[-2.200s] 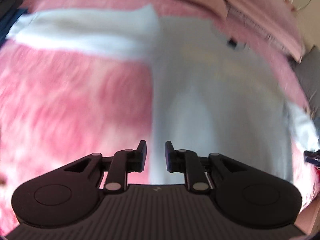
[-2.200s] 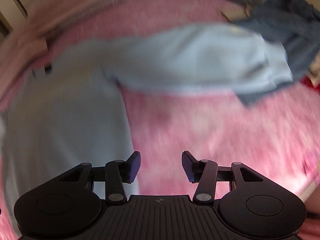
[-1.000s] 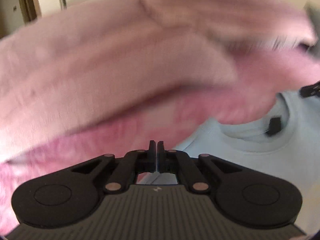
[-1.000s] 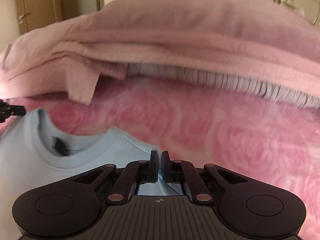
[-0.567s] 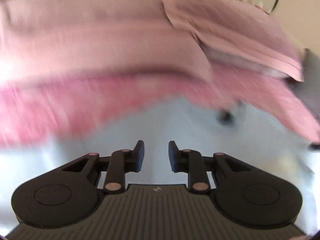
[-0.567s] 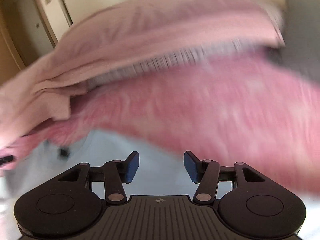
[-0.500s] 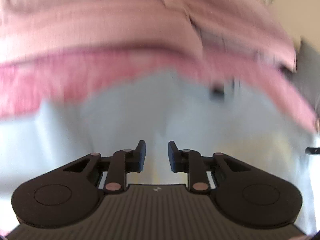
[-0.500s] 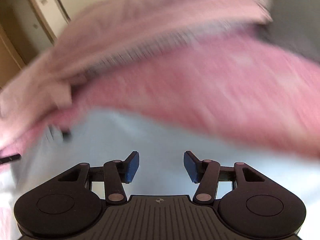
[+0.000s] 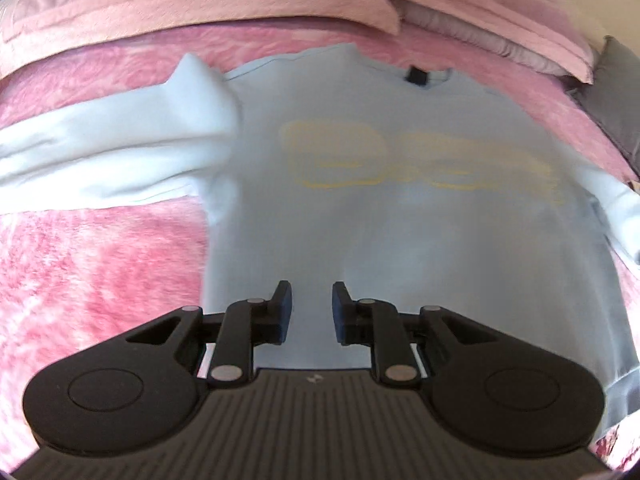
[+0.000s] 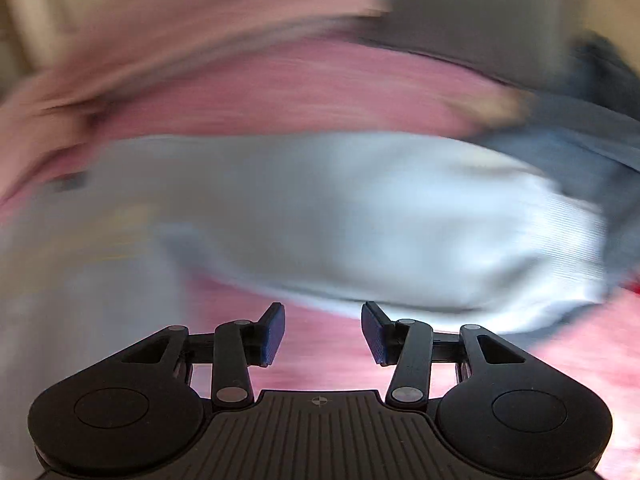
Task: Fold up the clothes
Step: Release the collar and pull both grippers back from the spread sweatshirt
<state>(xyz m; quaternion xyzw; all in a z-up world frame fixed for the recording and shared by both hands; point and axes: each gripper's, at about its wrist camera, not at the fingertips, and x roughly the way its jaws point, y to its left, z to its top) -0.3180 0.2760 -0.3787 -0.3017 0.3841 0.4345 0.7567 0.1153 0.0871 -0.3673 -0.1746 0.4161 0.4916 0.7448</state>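
A light blue sweatshirt (image 9: 400,208) with a faint yellow print lies flat on a pink blanket (image 9: 92,272), collar at the far end. Its left sleeve (image 9: 112,152) stretches out to the left. My left gripper (image 9: 310,308) hovers open over the lower body of the sweatshirt, nothing between its fingers. The right wrist view is motion-blurred: the sweatshirt's right sleeve (image 10: 400,220) lies across the frame, just beyond my right gripper (image 10: 323,332), which is open and empty over the pink blanket (image 10: 320,352).
Pale pink pillows (image 9: 240,0) line the far edge of the bed. A grey cushion (image 9: 616,92) sits at the far right. A dark blue garment (image 10: 580,140) lies by the cuff of the right sleeve.
Both grippers were shut on the sweatshirt's shoulders near the collar, then opened and drew back. The left one now sits over the lower body; the right one swung toward the right sleeve.
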